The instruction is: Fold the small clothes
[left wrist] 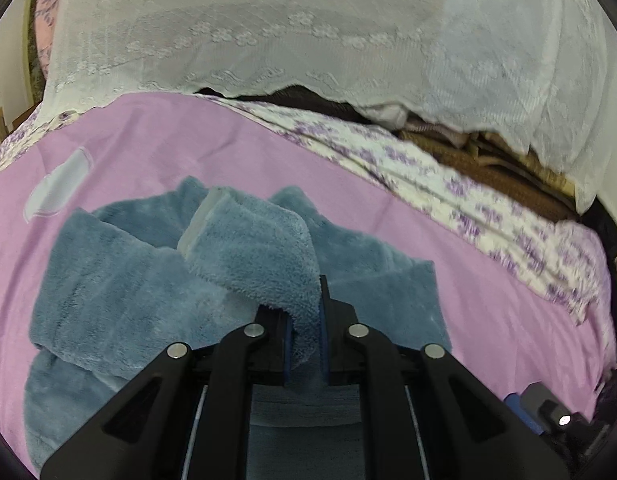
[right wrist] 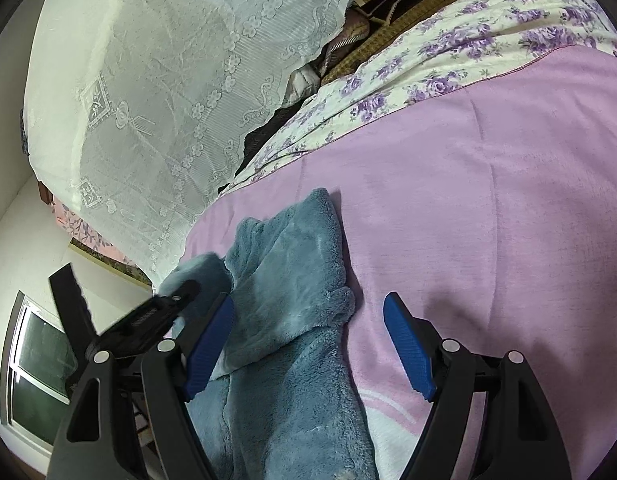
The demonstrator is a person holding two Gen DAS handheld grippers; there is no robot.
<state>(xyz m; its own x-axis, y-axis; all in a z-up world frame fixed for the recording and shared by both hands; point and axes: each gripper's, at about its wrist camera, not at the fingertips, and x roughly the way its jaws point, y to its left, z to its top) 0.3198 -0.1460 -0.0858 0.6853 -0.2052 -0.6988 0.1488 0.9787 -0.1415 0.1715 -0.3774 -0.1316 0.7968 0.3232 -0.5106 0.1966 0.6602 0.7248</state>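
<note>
A blue-grey fleece garment (left wrist: pixel 120 276) lies spread on the pink blanket (left wrist: pixel 168 136). My left gripper (left wrist: pixel 304 320) is shut on one sleeve of it (left wrist: pixel 252 240), which it holds lifted and folded over the garment's body. In the right wrist view the same garment (right wrist: pixel 292 320) lies on the pink blanket (right wrist: pixel 488 200). My right gripper (right wrist: pixel 308 320) is open just above it; the left blue pad (right wrist: pixel 212 340) is over the fleece, the right pad (right wrist: pixel 408 352) over the blanket. The left gripper (right wrist: pixel 164 312) shows at the left, holding fleece.
A purple-flowered sheet (left wrist: pixel 448 184) lies beyond the blanket. A white lace cloth (left wrist: pixel 308 28) covers a pile of dark and brown items (left wrist: pixel 488 168) behind it. A window (right wrist: pixel 32 368) is at the far left. A grey-white patch (left wrist: pixel 56 184) marks the blanket.
</note>
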